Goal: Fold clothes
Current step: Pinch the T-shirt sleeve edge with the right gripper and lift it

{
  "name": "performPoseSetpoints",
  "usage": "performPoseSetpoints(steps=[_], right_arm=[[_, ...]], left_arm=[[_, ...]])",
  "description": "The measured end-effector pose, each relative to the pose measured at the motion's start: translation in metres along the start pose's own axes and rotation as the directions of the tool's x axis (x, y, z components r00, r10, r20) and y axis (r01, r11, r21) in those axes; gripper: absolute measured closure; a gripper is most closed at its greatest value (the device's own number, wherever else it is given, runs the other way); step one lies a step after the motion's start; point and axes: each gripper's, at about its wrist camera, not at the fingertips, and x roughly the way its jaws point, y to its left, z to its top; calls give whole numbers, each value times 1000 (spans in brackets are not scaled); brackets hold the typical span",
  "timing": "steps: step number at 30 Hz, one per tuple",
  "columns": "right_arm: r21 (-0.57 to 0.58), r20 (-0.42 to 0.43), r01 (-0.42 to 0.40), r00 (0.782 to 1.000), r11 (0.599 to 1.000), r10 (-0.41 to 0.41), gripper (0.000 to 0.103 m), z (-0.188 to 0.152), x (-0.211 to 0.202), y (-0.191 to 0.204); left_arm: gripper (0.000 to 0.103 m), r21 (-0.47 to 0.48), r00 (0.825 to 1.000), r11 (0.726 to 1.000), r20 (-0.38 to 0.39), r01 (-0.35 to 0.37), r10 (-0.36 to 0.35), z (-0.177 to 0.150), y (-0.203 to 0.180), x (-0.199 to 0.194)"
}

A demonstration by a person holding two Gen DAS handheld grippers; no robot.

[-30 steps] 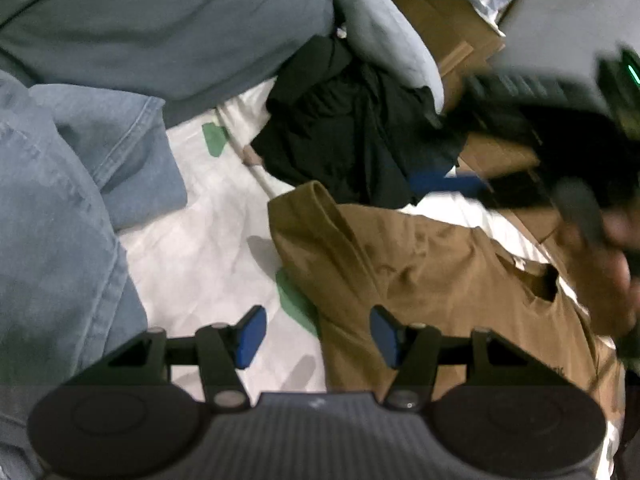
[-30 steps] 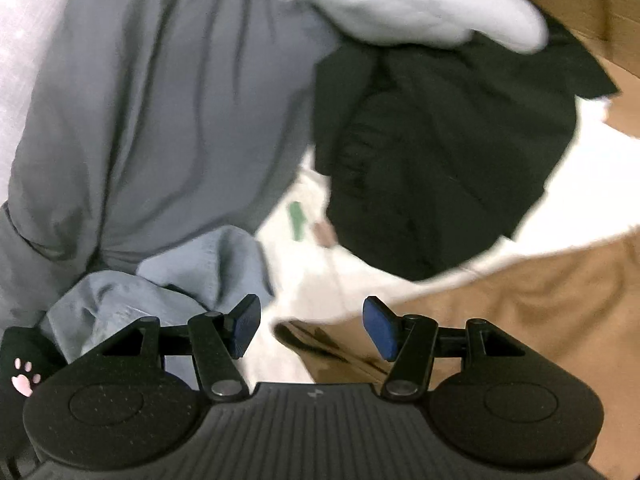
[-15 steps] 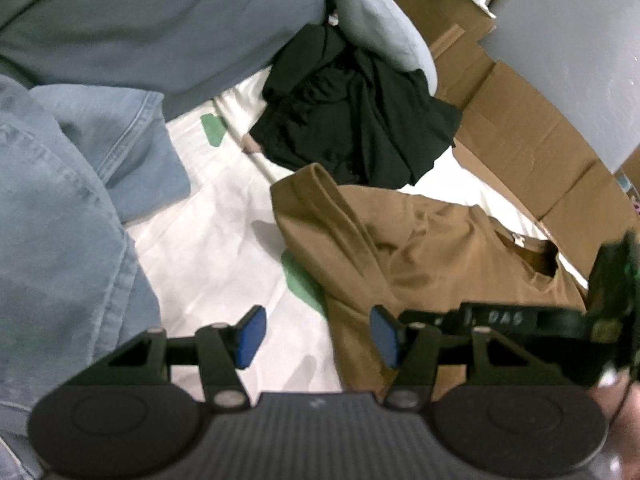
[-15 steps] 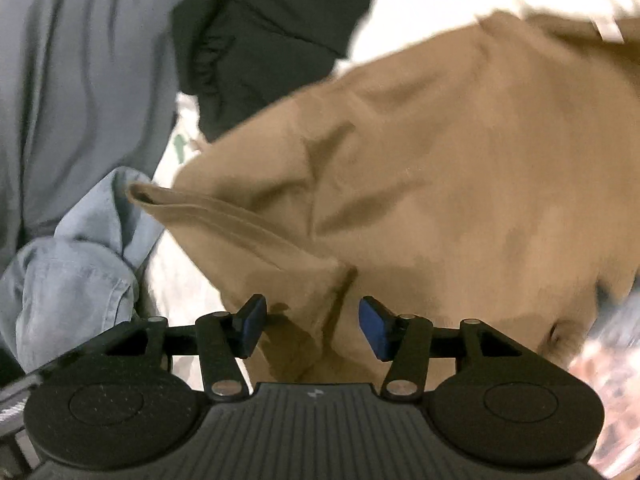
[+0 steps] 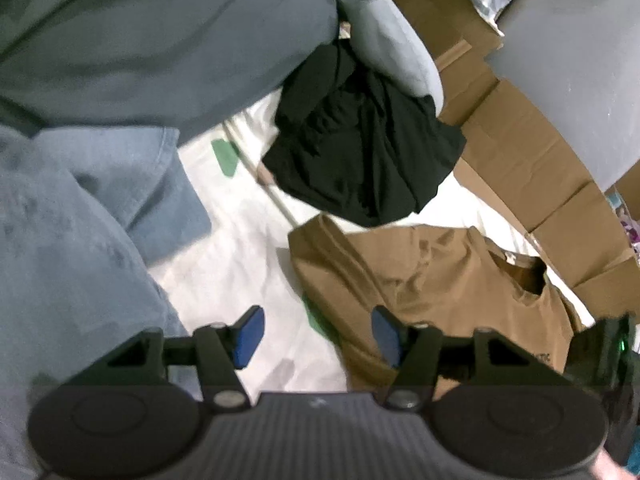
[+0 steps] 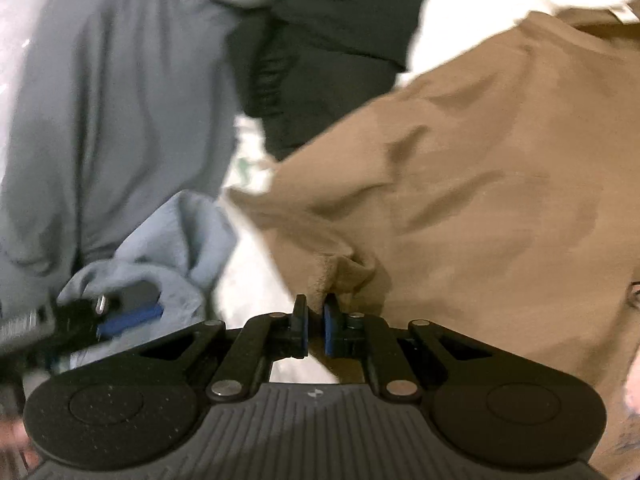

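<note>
Right tongs (image 6: 316, 320): blue pads drawn together, pinching a bunched fold at the near edge of the brown T-shirt (image 6: 480, 168). Cloth puckers just above the pinch.

Left tongs (image 5: 316, 336): pads well apart, nothing between them, hovering over the white sheet (image 5: 240, 264) beside the shirt's left edge. Right pad overlaps the shirt's hem in view; contact cannot be told.

Brown T-shirt (image 5: 432, 280) lies spread on the white sheet, neck opening toward the right in the left wrist view, one sleeve or side edge folded up into a ridge on the left.

Black garment (image 5: 360, 148) crumpled just beyond the shirt, touching or overlapping its far edge. A pale grey-blue rolled piece (image 5: 388, 32) rests on top of the black one.

Blue denim (image 5: 80, 220) fills the left, with a large grey garment (image 5: 160, 40) behind it.

Flattened cardboard (image 5: 520, 152) runs along the right, beyond the sheet.

Right wrist view is motion-blurred.
</note>
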Motion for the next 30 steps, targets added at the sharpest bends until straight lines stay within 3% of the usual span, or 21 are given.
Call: performPoseSetpoints(steps=[3,9,22,30], right_arm=[[-61,-6,-30,1000,998,30,98,-12,4,21],[-174,-27,-16,1000,985,12,98,-35,21,51],[-321,-57,58,995,945,-80,92,-65,57,60],[-332,-62,68,994,941,-94,92,-68,63,59]], left_arm=[[36,0,1000,1000,-8,-5,5,16,7,-4],[36,40,998,999,-67,10,-7,52,6,-1],[36,121,981,993,-193,3,21,82,-11,88],[37,178,973,984,-223,-25,65,79,-22,120]])
